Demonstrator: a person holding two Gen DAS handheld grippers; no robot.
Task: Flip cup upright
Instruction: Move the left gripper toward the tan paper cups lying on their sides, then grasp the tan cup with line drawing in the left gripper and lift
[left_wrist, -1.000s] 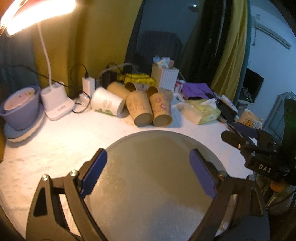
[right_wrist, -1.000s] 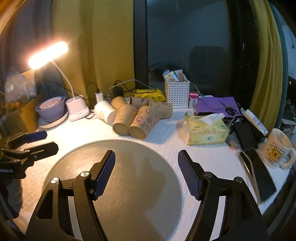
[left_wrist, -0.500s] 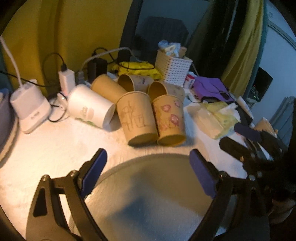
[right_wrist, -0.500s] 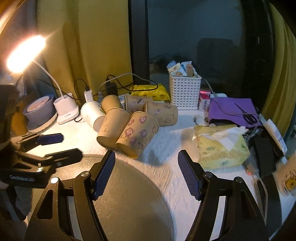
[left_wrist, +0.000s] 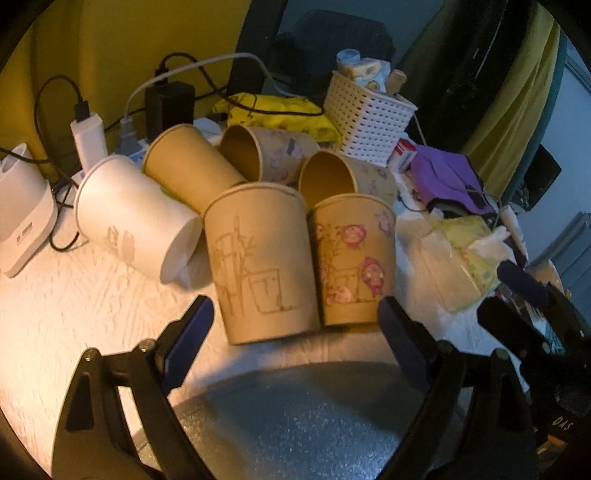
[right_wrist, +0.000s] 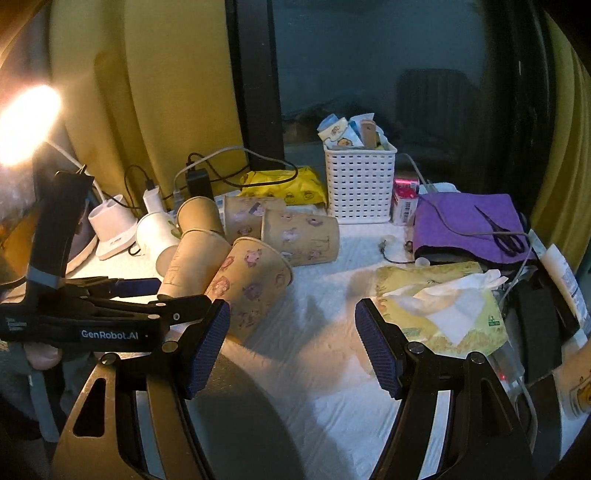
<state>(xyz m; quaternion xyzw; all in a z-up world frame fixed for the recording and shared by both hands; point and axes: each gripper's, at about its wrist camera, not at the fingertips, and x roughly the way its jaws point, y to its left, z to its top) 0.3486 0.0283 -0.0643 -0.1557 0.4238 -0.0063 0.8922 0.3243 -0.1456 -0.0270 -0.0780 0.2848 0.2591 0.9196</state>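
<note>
left gripper (left_wrist: 293, 332) spread wide right by the tipped-over bamboo cup (left_wrist: 258, 266), right gripper (right_wrist: 291, 350) also wide open, holding nothing

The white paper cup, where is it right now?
In the left wrist view the white paper cup lies on its side at the left end of the cup pile, beside a plain brown cup, near the white lamp base.

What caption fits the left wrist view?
Open left gripper nears a pile of toppled paper cups on a cluttered table.
</note>
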